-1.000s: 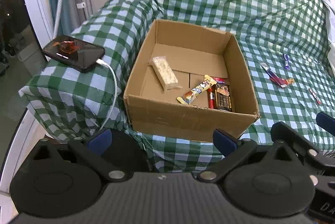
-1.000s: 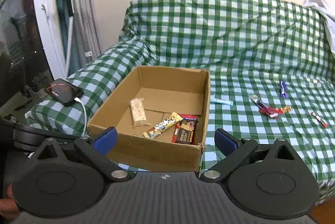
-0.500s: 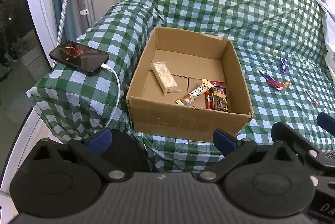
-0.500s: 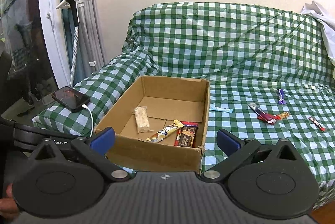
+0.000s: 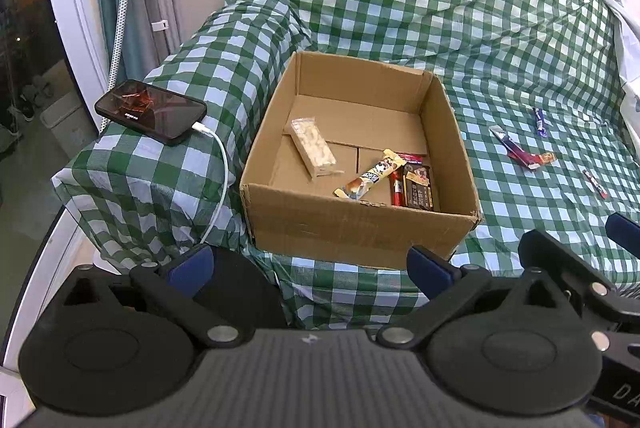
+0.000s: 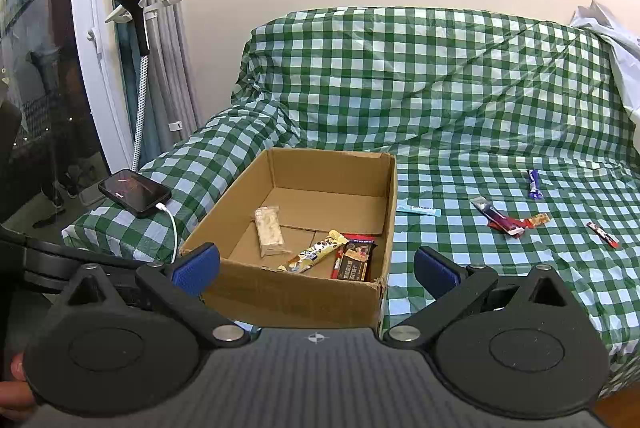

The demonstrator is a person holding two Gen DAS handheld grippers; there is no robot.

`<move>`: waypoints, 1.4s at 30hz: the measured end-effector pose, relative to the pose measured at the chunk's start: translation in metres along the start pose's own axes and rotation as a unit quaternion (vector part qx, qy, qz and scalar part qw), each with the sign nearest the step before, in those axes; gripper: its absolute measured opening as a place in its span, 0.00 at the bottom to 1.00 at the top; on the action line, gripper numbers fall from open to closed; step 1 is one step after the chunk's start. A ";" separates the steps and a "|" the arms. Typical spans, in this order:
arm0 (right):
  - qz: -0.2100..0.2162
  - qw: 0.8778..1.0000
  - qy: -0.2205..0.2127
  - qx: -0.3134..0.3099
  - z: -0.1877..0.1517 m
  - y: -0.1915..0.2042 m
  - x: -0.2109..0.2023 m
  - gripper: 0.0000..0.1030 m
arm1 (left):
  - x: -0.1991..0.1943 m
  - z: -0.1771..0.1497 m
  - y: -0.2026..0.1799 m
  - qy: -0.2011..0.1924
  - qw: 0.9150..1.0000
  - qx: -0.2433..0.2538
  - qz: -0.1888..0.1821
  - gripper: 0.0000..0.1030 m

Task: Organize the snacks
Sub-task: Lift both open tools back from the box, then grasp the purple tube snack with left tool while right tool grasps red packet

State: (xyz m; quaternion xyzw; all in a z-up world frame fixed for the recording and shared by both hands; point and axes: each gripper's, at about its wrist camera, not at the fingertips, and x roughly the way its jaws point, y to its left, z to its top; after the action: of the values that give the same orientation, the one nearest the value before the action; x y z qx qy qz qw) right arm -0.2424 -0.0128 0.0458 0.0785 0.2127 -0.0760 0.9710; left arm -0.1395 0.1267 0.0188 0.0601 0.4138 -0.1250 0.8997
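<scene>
An open cardboard box (image 5: 360, 228) (image 6: 304, 296) sits on the green checked couch. Inside lie a pale cereal bar (image 5: 314, 146) (image 6: 270, 231), a yellow bar (image 5: 370, 179) (image 6: 314, 257), a dark chocolate bar (image 5: 418, 186) (image 6: 356, 262) and a red one beside it. Loose on the seat to the right are a light blue stick (image 6: 418, 209), a red and dark wrapper (image 5: 516, 151) (image 6: 498, 218), a purple bar (image 5: 540, 116) (image 6: 533, 184) and a small red stick (image 5: 595, 183) (image 6: 602, 234). My left gripper (image 5: 308, 264) and right gripper (image 6: 316, 264) hover open and empty in front of the box.
A black phone (image 5: 150, 110) (image 6: 134, 192) on a white charging cable rests on the couch's left armrest. A window frame, curtain and a black handheld steamer (image 6: 134, 12) stand at the left. White fabric (image 6: 608, 36) drapes the couch's right end.
Both grippers have drawn back and risen, so the box and couch look smaller and more of the wall shows. Nothing on the couch has moved.
</scene>
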 end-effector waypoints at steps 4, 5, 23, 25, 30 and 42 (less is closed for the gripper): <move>0.000 1.000 0.001 0.001 0.000 0.000 0.000 0.99 | 0.002 -0.001 0.000 0.003 1.000 0.002 0.001 1.00; 0.000 1.000 0.002 0.001 -0.001 0.000 0.001 0.99 | 0.002 -0.001 0.000 0.003 1.000 0.003 0.001 1.00; -0.068 0.995 -0.011 0.067 0.008 -0.061 0.008 0.99 | 0.022 0.027 -0.032 0.024 0.999 0.037 -0.001 1.00; -0.085 0.993 -0.013 0.080 0.009 -0.080 0.010 0.99 | 0.025 0.035 -0.043 0.024 0.999 0.042 -0.005 1.00; -0.122 0.986 -0.014 0.109 0.004 -0.127 0.017 0.99 | 0.043 0.056 -0.085 0.028 0.997 0.066 -0.016 1.00; -0.223 0.954 -0.002 0.201 -0.018 -0.267 0.035 0.99 | 0.144 0.126 -0.217 0.088 0.992 0.076 -0.048 1.00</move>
State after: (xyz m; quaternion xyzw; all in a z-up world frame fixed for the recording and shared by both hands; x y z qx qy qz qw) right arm -0.2668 -0.2740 -0.0175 0.2227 0.2032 -0.3317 0.8939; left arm -0.0168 -0.1337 -0.0101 0.1188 0.4827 -0.1932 0.8459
